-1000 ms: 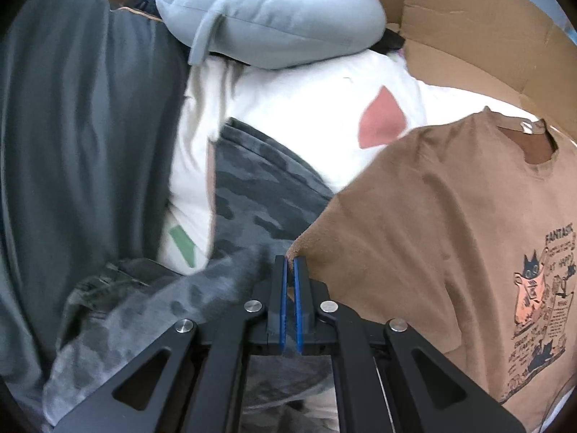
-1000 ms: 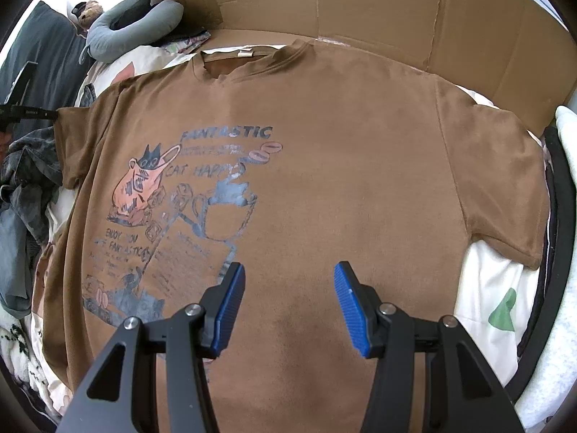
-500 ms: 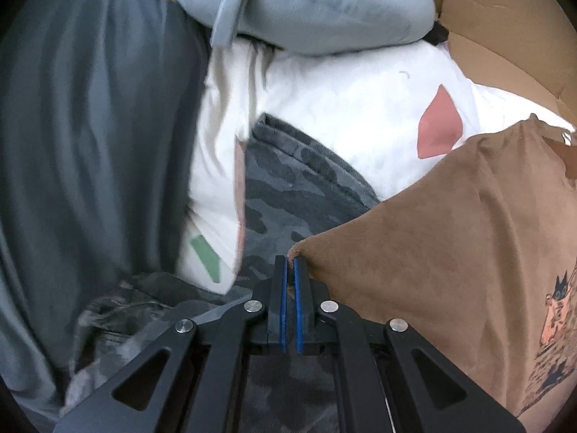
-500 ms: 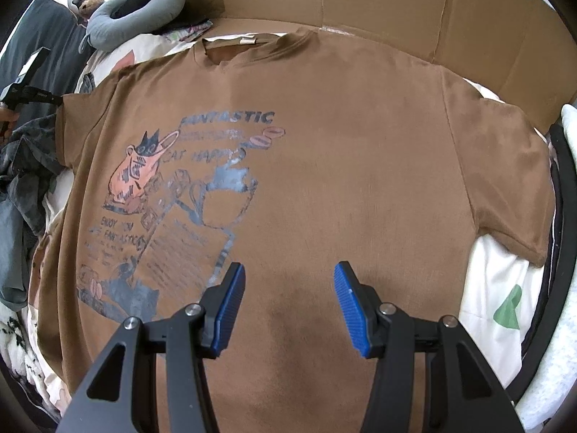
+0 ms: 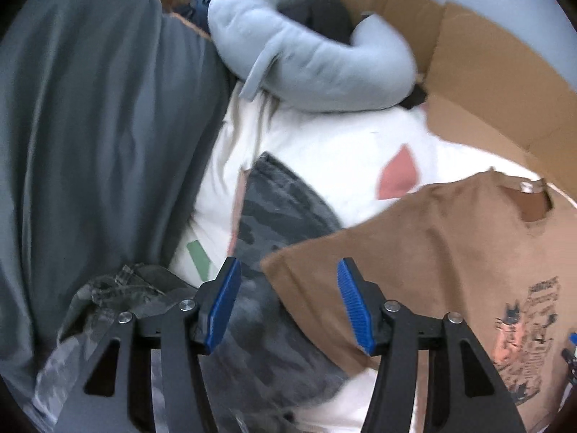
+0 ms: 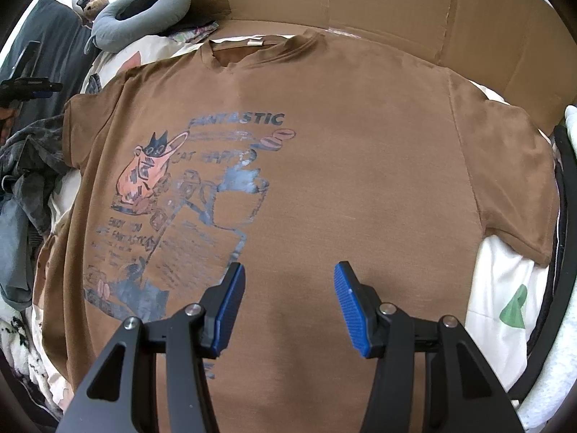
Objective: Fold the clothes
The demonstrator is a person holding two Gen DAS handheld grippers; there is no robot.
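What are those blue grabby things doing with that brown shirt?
A person is laying out a brown printed T-shirt flat on a white sheet to fold it. The left tool is opening, with the sleeve corner lying loose between its pads. The right tool hangs open above the shirt's lower middle, holding nothing.

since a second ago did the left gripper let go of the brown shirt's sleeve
Yes. The left gripper was pinched shut on the brown t-shirt sleeve corner; its jaws are now opening and that corner lies free below, over the camo garment.
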